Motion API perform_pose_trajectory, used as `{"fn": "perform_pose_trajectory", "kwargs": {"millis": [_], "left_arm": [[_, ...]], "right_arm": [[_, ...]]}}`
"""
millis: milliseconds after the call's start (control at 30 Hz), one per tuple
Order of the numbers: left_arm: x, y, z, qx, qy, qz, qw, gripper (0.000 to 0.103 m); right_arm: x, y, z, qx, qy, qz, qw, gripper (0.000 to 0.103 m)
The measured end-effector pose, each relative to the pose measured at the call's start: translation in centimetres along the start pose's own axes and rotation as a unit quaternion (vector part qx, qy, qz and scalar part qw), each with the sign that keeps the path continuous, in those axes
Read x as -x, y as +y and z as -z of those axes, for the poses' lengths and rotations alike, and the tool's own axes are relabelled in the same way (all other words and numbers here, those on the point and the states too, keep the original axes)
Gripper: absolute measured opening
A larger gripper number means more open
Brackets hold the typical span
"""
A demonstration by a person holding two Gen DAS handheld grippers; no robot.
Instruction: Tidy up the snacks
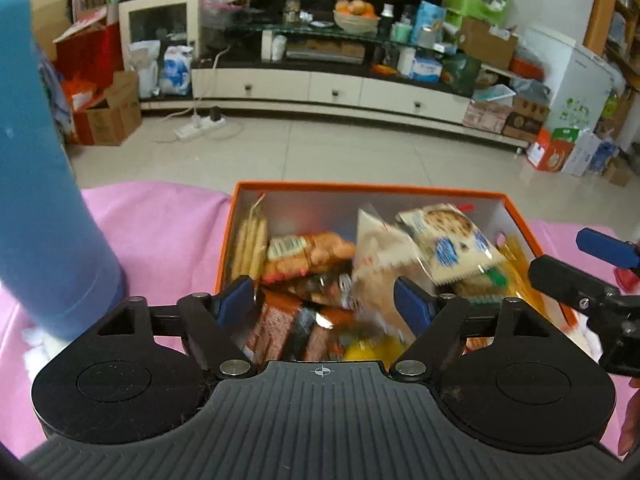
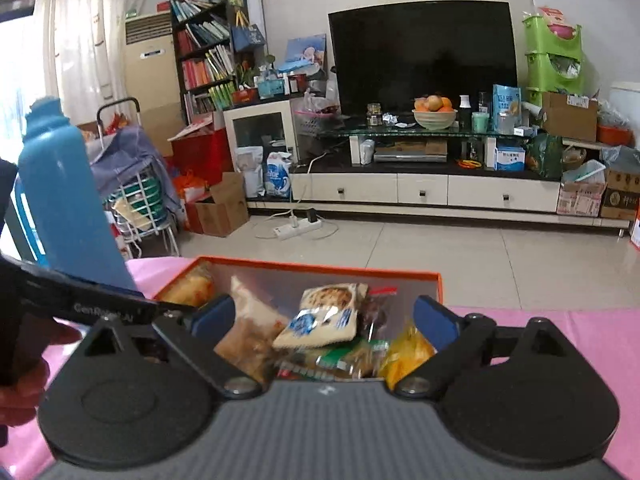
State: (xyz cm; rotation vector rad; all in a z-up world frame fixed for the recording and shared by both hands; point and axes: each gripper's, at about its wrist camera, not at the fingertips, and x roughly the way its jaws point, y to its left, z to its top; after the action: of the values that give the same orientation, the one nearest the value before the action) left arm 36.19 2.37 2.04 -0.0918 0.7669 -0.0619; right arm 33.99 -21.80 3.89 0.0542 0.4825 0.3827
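Pink cloth [image 1: 160, 232] covers table. Blue bottle [image 1: 44, 184] stands near left edge, just beside box. Orange box [image 1: 360, 187] at far edge, packed with snack packets. Cracker packet [image 1: 444, 240] blurred, lies tilted on top of pile, right half of box. Left gripper [image 1: 324, 300] released, nothing between jaws. Right gripper [image 2: 324, 320] released, empty, above box's near edge. Judgement: packets sit loose; lay tilted ones flat, keep clear of bottle.
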Motion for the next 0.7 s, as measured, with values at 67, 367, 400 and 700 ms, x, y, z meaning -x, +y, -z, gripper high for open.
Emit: {"fn": "perform_pose_trajectory", "kwargs": {"millis": [67, 367, 400, 700], "left_arm": [[1.9, -0.7, 1.2, -0.005, -0.003, 0.001, 1.0, 0.066], [10.5, -3.0, 11.0, -0.009, 0.03, -0.027, 0.9991, 0.083], [11.6, -3.2, 12.1, -0.005, 0.033, -0.029, 0.999, 0.083], [20.9, -4.1, 19.2, 0.013, 0.004, -0.009, 0.9999, 0.081]], "right_arm": [[2.1, 0.2, 0.7, -0.011, 0.001, 0.006, 1.0, 0.094], [13.2, 2.3, 8.0, -0.101, 0.049, 0.057, 0.992, 0.102], [14.4, 2.6, 8.8, -0.112, 0.052, 0.068, 0.99, 0.102], [22.5, 5.7, 14.5, -0.149, 0.053, 0.105, 0.982, 0.102]]}}
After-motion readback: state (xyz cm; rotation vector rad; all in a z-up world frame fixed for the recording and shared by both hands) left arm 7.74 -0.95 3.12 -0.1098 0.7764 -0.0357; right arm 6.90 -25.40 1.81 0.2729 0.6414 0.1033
